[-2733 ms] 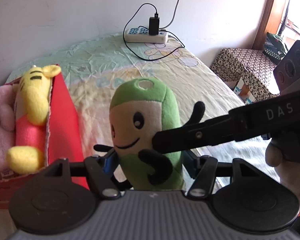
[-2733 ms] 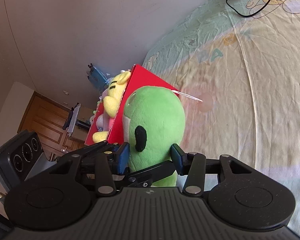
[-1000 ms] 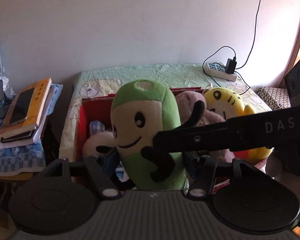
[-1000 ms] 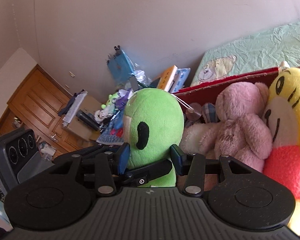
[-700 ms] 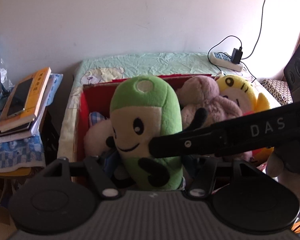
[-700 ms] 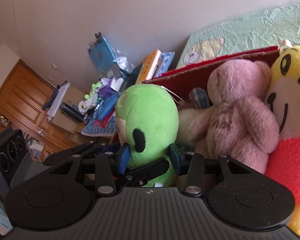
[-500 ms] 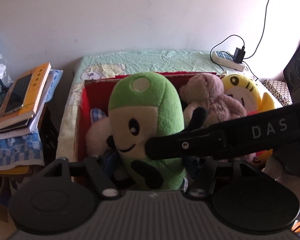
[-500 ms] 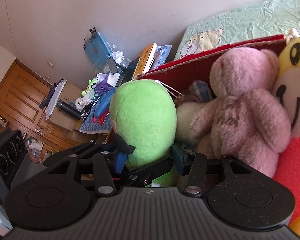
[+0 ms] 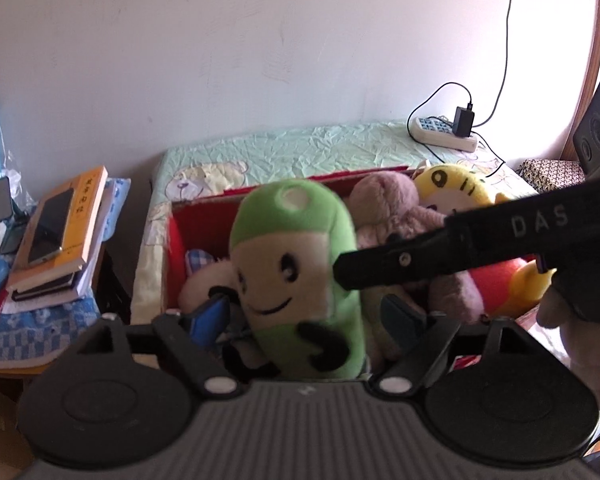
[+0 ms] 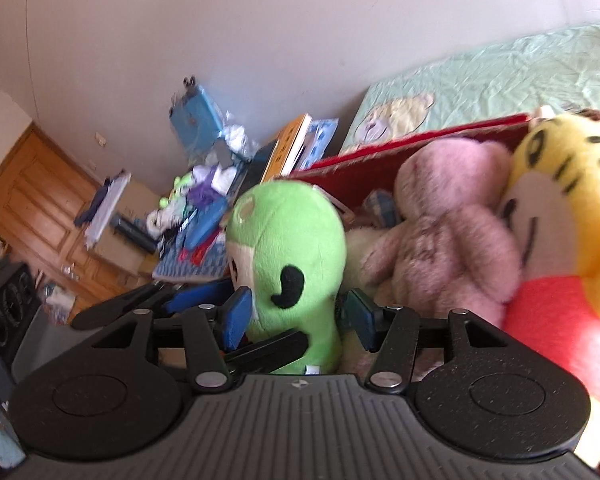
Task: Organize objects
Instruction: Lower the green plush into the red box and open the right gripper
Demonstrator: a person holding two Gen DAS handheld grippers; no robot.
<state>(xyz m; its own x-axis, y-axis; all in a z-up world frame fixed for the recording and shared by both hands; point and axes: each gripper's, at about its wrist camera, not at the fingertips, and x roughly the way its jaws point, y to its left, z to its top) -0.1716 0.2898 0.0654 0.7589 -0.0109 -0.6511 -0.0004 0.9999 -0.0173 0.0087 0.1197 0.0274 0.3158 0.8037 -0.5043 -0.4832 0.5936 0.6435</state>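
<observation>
A green plush (image 9: 296, 280) with a smiling face stands tilted in the red box (image 9: 172, 240), next to a pink bear (image 9: 384, 208) and a yellow plush (image 9: 448, 184). My left gripper (image 9: 305, 316) is open and its jaws are opening; the plush is between the blue pads (image 9: 210, 316) with gaps on both sides. In the right wrist view, my right gripper (image 10: 298, 316) straddles the green plush (image 10: 288, 260) from the side. Its jaws are opening too, and the pads (image 10: 238, 318) sit just off the fabric. Its black finger (image 9: 380, 272) crosses the plush's right side.
The red box (image 10: 380, 176) sits on a bed with a pale green sheet (image 9: 300, 152). A power strip (image 9: 440, 134) with a charger lies at the far end. Stacked books with a phone (image 9: 56, 232) lie to the left. A hand (image 9: 560, 312) holds the right gripper.
The green plush was carried from over the bed to the box and has sunk in among the other toys, tipping sideways. Both pairs of jaws have spread and come off it.
</observation>
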